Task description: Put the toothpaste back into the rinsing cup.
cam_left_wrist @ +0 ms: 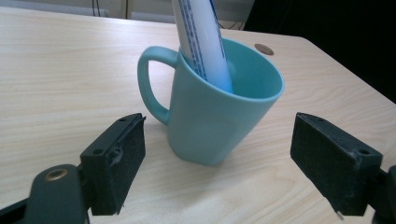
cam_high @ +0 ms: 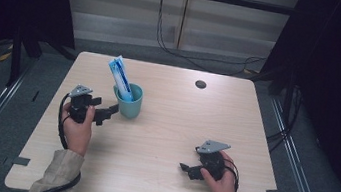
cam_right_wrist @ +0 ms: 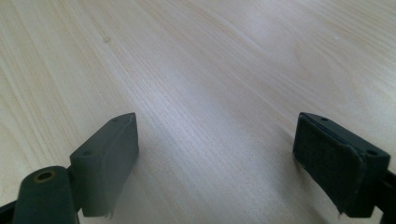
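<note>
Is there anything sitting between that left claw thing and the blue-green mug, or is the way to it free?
Nothing visible stands in the way. In the left gripper view the left gripper has its jaws spread wide, with bare table between them and the teal mug just ahead. The mug holds a white and blue tube, and its handle points to that view's left.

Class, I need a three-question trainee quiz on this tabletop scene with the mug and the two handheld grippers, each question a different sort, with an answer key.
1. True or false: the teal ceramic mug lies on its side on the light wooden table.
2. Multiple choice: the white-and-blue tube is A) flat on the table, B) standing tilted inside the mug, C) held by a gripper.
3. Which gripper is nearer the mug, and are its jaws open or shut?

Key
1. False; it stands upright.
2. B.
3. The left gripper; jaws open, the mug just ahead of them. The right gripper is also open, over bare table.
</note>
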`<state>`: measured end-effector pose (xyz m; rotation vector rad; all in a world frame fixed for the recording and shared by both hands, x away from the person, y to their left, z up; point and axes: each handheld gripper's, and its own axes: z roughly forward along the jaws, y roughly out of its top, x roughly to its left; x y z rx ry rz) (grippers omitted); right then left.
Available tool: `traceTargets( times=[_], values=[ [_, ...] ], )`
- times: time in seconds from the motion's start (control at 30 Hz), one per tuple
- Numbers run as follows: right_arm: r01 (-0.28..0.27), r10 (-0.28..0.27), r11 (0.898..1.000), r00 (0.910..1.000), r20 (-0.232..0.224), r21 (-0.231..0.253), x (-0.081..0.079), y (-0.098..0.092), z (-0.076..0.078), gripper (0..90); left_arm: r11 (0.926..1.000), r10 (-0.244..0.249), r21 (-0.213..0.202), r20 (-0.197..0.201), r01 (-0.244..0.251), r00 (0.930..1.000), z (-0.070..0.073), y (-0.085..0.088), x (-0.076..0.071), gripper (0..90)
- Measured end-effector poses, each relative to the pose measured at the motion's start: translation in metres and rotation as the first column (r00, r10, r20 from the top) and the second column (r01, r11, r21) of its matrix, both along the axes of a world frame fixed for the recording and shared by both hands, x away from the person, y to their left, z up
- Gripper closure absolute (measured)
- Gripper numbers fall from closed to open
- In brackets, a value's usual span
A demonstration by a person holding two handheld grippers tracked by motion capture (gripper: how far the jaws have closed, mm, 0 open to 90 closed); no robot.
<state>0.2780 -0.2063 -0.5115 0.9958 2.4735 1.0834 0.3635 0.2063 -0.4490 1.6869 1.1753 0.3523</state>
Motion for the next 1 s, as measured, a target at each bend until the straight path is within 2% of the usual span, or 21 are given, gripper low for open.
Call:
traceTargets(
  times=[0.47, 0.53, 0.73, 1.0],
  values=[
    [0.0, 0.0, 1.0, 1.0, 0.0, 0.0, 0.0, 0.0, 0.0, 13.7, 0.999, -0.033, 0.029, -0.035, 0.034, 0.9989, -0.023, -0.001, -0.012, 18.1],
    [0.001, -0.001, 1.0, 1.0, 0.0, -0.001, 0.0, 0.0, 0.0, 13.7, 0.9983, -0.032, 0.047, -0.037, 0.034, 0.9988, -0.027, -0.001, -0.014, 18.2],
    [0.0, 0.0, 1.0, 1.0, 0.001, -0.001, 0.0, 0.0, 0.0, 13.7, 0.9977, -0.041, 0.052, -0.048, 0.044, 0.998, -0.035, -0.001, -0.019, 18.2],
    [0.001, -0.001, 1.0, 1.0, -0.001, -0.001, 0.0, 0.0, 0.0, 13.7, 0.9936, -0.058, 0.094, -0.056, 0.063, 0.9967, -0.042, -0.005, -0.025, 18.5]
  ],
)
